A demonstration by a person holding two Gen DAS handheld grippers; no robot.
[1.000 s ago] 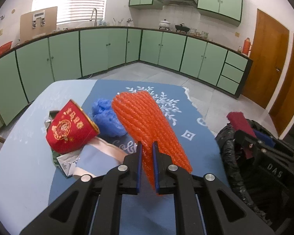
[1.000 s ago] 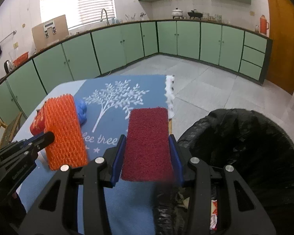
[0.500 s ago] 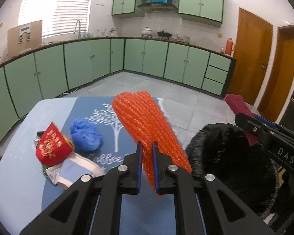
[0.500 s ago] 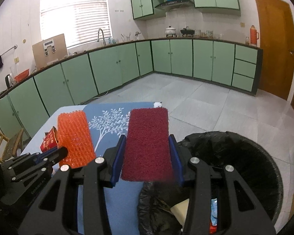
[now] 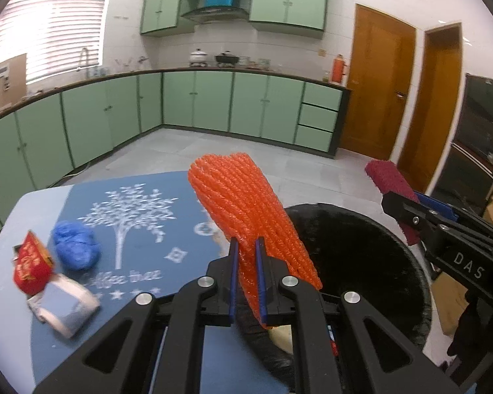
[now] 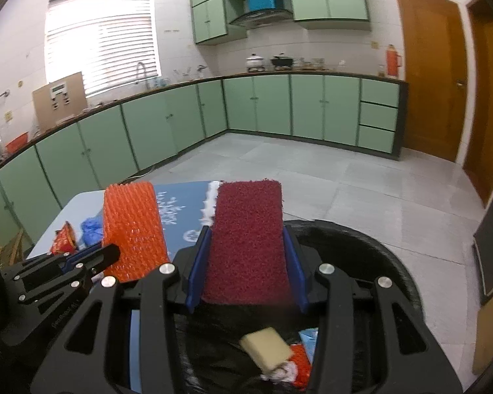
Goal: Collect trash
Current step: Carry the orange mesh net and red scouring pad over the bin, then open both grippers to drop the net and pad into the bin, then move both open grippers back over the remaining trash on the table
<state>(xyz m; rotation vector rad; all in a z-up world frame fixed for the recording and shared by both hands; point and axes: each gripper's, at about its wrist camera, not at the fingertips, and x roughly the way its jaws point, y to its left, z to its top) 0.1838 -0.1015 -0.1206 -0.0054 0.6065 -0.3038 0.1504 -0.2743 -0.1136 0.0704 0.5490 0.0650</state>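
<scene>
- Biggest thing in front of me is the black-lined trash bin (image 6: 391,262); only my right wrist view looks down into it, where I see a pale yellow sponge (image 6: 268,348) and some red and blue scraps. In the left wrist view the bin (image 5: 361,246) shows mostly its dark wall.
- The table (image 5: 19,210), with its blue tree-print cloth (image 5: 138,216), sits just beside the bin on the left.
- My left gripper (image 5: 246,272) is clamped on the lower part of the orange foam net (image 5: 243,203), which stands up over the near edge of the bin. The right wrist view shows the net (image 6: 131,229) broadside, flat and wide.
- My right gripper (image 6: 248,266) is squeezed on the dark red scouring pad (image 6: 246,239), held above the bin's opening. From the left I see only the pad's edge (image 5: 389,180).
- Only the left wrist view shows the table's remaining litter plainly: a crumpled blue bag (image 5: 75,246), a red paper cup (image 5: 31,267) on its side, and a white and blue wrapper (image 5: 64,305) just beside the cup.
</scene>
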